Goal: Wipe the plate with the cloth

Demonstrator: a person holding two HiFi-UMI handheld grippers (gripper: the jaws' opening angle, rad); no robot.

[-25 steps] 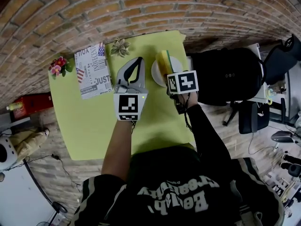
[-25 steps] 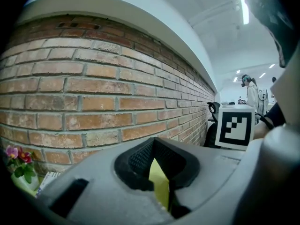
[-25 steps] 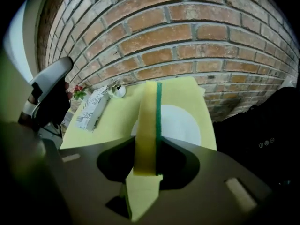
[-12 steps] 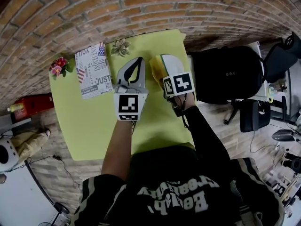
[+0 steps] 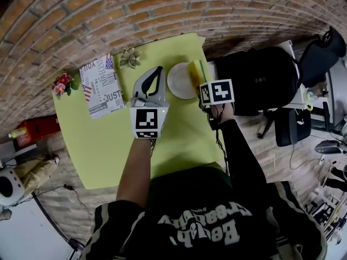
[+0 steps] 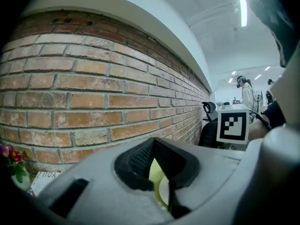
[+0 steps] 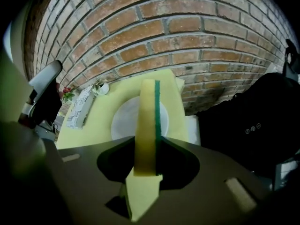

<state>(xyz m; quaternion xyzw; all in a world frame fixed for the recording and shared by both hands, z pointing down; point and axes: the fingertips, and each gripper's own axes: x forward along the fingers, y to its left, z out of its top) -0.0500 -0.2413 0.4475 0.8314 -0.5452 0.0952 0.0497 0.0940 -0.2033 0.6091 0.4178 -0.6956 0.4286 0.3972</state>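
Upper centre-right of the head view: the right gripper (image 7: pixel 148 146) clamps a yellow sponge (image 5: pixel 194 70) with a green scouring face, edge-up over the round white plate (image 5: pixel 177 81). The left gripper (image 5: pixel 155 73), jaws together and empty, sits just left of the plate on the yellow-green table (image 5: pixel 105 145).

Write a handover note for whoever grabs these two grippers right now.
Left gripper: jaws shut, empty, just left of the plate.
Right gripper: jaws shut on the sponge, held on edge over the plate's right side; contact unclear.
The plate lies on the yellow table near the brick wall.
Done: sponge gripped and at the plate.
Left: wipe across the plate; how much is already wiped can't be told.
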